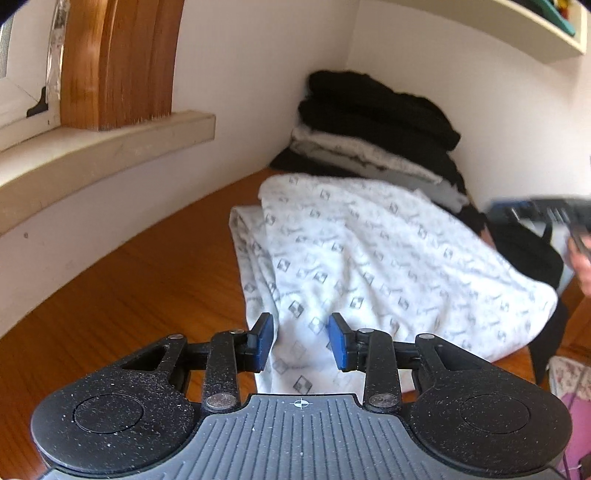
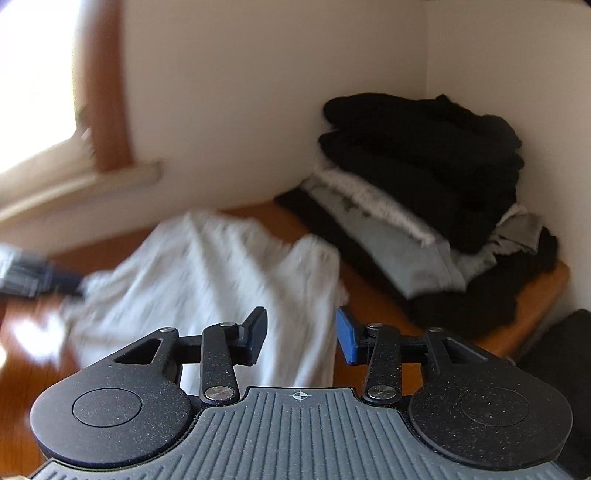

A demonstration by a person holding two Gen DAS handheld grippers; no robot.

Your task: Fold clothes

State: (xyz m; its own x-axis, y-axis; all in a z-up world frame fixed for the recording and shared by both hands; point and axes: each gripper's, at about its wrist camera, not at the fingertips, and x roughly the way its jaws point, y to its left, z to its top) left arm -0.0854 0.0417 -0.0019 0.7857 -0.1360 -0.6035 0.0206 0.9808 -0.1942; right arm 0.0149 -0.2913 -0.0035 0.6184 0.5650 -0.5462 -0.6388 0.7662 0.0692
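A white garment with a grey diamond print (image 1: pixel 362 266) lies rumpled on the wooden table (image 1: pixel 129 295). My left gripper (image 1: pixel 301 341) hovers open over its near edge, nothing between the blue pads. In the right wrist view the same white garment (image 2: pixel 221 280) looks blurred, and my right gripper (image 2: pixel 301 338) stands open above its near right edge. The right gripper (image 1: pixel 539 212) also shows blurred at the far right of the left wrist view, beside a hand (image 1: pixel 581 266). The left gripper (image 2: pixel 33 277) appears blurred at the left edge of the right wrist view.
A stack of folded black, white and grey clothes (image 1: pixel 376 129) fills the back corner against the walls, also seen as a folded stack (image 2: pixel 424 184). A window sill (image 1: pixel 92 147) and wooden frame (image 1: pixel 118 59) lie left. A shelf (image 1: pixel 535 33) hangs upper right. A dark item (image 2: pixel 561 362) sits right.
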